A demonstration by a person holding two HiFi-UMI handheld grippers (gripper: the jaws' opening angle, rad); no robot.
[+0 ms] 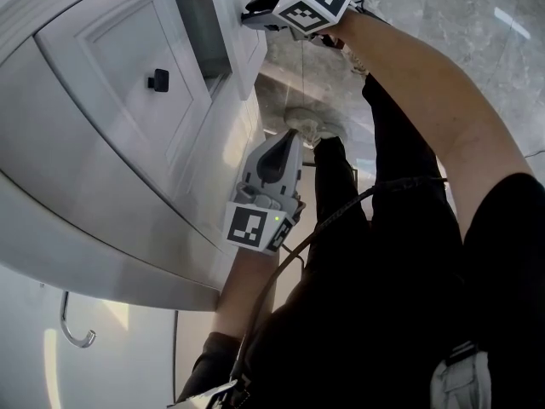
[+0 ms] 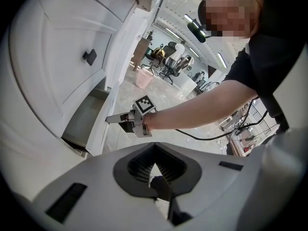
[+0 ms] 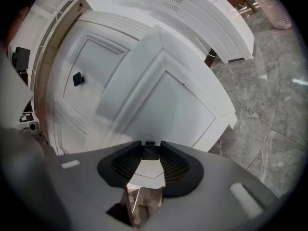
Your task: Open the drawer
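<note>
The right gripper (image 2: pixel 109 120) grasps the black knob (image 3: pixel 150 148) of the drawer (image 2: pixel 82 121), which stands partly out at twelve o'clock in the head view. The left gripper (image 2: pixel 154 150), at six o'clock from it, is clenched empty.

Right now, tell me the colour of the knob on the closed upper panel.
Black. The knob shows best in the head view.

Drawer (image 3: pixel 183 105) juts out of cabinet (image 1: pixel 102 186), knob (image 3: pixel 150 151) between right gripper (image 3: pixel 151 147) jaws
</note>
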